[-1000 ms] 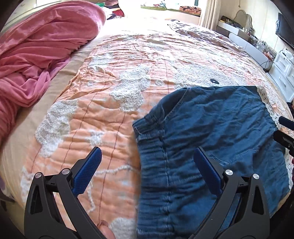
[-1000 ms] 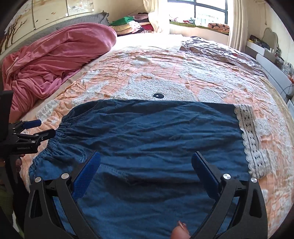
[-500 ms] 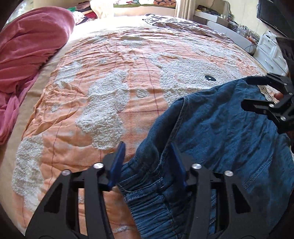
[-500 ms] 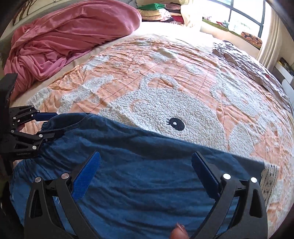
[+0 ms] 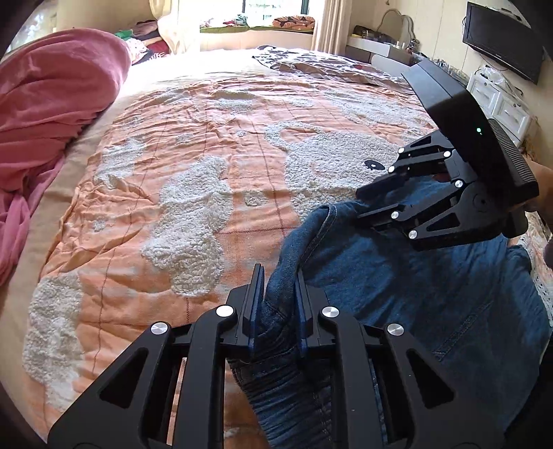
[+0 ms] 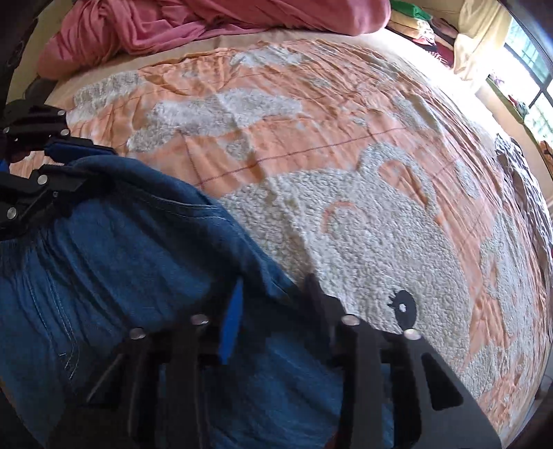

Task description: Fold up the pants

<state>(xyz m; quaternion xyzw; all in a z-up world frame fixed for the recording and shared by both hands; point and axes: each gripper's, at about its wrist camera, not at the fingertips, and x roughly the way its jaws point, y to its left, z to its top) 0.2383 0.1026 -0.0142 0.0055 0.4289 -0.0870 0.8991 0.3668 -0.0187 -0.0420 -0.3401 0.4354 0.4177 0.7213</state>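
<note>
Blue denim pants [image 5: 432, 304] lie on an orange bedspread with white fleece shapes [image 5: 193, 214]. My left gripper [image 5: 278, 286] is shut on the gathered waistband at the pants' near left corner. My right gripper [image 5: 359, 200] shows at the right of the left wrist view, closed on the far folded edge of the pants. In the right wrist view the pants [image 6: 103, 276] fill the lower left, and my right gripper [image 6: 273, 293] pinches their top edge; the image is blurred. My left gripper [image 6: 79, 162] shows at the left edge there.
A crumpled pink blanket [image 5: 52, 114] lies along the bed's left side, also in the right wrist view [image 6: 193, 20]. A grey patterned cloth [image 5: 328, 65] lies at the far end. White drawers [image 5: 501, 103] and a wall TV [image 5: 501, 38] stand at the right.
My left gripper has closed on the waistband. My right gripper went from open above the pants to shut on their far edge. Both have lifted the cloth and moved forward.
</note>
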